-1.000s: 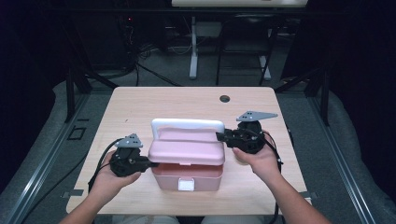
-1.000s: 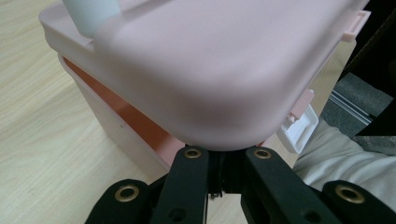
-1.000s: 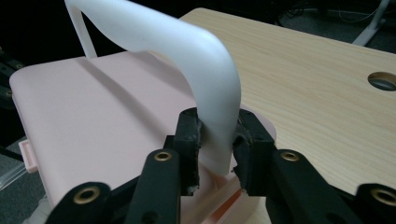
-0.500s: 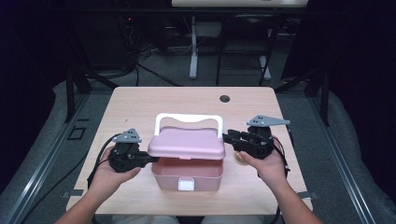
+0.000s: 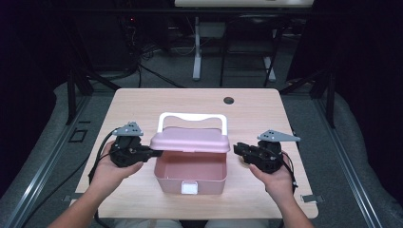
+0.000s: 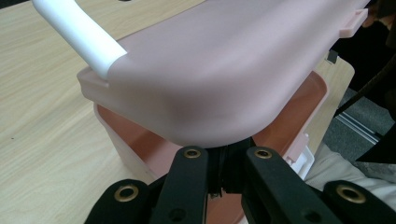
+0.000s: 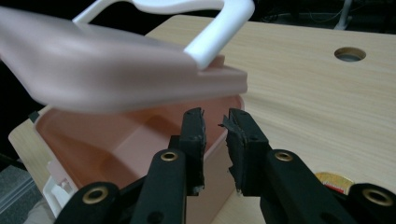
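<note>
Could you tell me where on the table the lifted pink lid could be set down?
Bare table lies behind the box, up to the cable hole. The strips beside the box are crowded by the left gripper and right gripper.

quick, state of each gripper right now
Left gripper: jaws shut on the edge of the pink lid, holding it raised over the box.
Right gripper: jaws a little apart, empty, just been closing.

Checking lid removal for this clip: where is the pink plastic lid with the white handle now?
In the high view the pink plastic lid hovers over the open pink box at table centre, its left edge clamped in the left gripper.
</note>
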Demonstrator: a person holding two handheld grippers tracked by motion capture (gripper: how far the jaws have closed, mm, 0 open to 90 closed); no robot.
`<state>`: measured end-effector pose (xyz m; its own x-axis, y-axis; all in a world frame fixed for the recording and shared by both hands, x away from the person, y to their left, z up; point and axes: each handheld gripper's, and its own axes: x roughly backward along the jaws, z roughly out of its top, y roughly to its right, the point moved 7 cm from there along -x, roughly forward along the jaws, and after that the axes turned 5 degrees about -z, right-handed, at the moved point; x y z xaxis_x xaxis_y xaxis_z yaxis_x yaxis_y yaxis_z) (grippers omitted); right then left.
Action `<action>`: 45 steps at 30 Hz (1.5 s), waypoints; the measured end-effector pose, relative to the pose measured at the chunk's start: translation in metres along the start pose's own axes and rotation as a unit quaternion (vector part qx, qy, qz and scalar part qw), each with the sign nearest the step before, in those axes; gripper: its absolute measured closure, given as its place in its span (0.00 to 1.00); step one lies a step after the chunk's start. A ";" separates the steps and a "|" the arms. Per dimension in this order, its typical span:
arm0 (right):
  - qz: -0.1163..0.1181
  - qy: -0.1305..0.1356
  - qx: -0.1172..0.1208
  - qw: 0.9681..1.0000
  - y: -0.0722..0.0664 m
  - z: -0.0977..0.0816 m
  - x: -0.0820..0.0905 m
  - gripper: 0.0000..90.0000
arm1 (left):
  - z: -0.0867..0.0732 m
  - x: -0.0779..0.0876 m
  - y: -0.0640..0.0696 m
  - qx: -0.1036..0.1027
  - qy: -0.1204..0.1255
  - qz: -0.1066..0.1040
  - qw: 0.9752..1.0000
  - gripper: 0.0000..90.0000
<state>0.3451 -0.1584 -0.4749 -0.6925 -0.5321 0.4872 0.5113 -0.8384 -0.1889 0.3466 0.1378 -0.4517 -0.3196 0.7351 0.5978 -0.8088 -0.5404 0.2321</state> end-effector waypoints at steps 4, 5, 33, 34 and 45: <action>0.013 -0.019 0.012 1.000 -0.010 -0.013 -0.009 0.87 | 0.005 0.001 -0.002 0.002 0.002 0.001 1.000 1.00; 0.013 -0.019 0.012 1.000 -0.010 -0.013 -0.009 0.87 | 0.005 0.001 -0.002 0.002 0.002 0.001 1.000 0.99; 0.069 -0.082 0.064 0.992 -0.048 -0.045 -0.038 0.95 | 0.027 0.005 -0.011 0.010 0.008 0.009 1.000 0.99; 0.070 -0.084 0.063 0.992 -0.048 -0.046 -0.038 0.96 | 0.027 0.005 -0.011 0.009 0.009 0.009 1.000 0.99; 0.076 -0.097 0.060 0.991 -0.050 -0.052 -0.043 0.99 | 0.033 0.005 -0.014 0.010 0.007 0.012 1.000 1.00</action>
<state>0.3231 -0.0993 -0.5304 -0.4983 -0.6086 0.6175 0.6666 -0.7243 -0.1760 0.3725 0.1356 -0.4267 -0.3452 0.7274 0.5931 -0.7911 -0.5655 0.2331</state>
